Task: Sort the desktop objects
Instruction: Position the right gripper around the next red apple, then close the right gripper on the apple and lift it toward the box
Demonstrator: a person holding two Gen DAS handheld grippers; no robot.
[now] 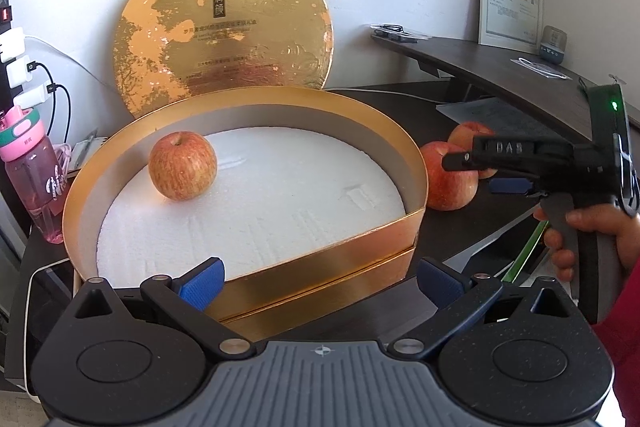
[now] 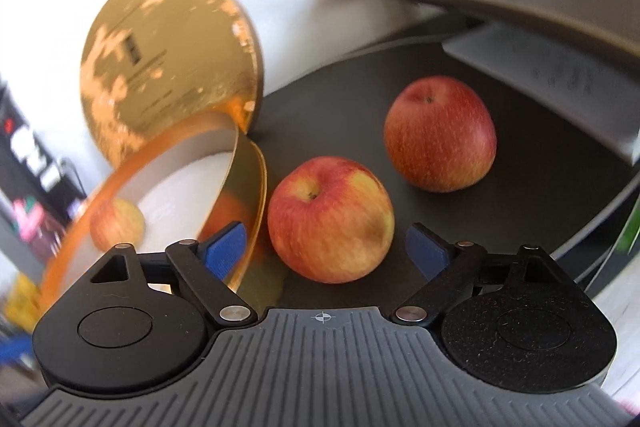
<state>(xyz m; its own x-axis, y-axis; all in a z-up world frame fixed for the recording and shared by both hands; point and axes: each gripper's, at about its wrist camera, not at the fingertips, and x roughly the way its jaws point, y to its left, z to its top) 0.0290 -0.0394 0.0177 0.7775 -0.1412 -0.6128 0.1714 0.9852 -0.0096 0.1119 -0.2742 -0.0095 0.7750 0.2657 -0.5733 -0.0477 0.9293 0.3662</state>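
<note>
Two apples wait on the dark table (image 2: 520, 211) outside the round gold box (image 1: 280, 259), and a third apple (image 1: 183, 166) already sits inside it on the white foam liner (image 1: 280, 195). Nearest the right wrist camera, the right gripper (image 2: 326, 247) stands with its blue pads spread wide and empty, and the near apple (image 2: 330, 219) lies just ahead, between the lines of its fingers and just beside the box wall. My guess is that the next step is a grasp on this apple. The risk is that the left pad (image 2: 224, 249) comes down on the thin gold wall and not on the fruit, denting or shoving the box; a round, smooth apple could also roll out of a shallow pinch toward the table edge. The far apple (image 2: 440, 133) sits well apart, behind it. The left gripper (image 1: 320, 283) is likewise spread and empty, hovering at the box's near rim. Only the left view shows the person's hand (image 1: 588, 231) on the right tool's handle, the pink bottle (image 1: 34, 175) and the gold lid (image 1: 224, 31) leaning on the wall in sharp focus; the right view is blurred at its left side.
</note>
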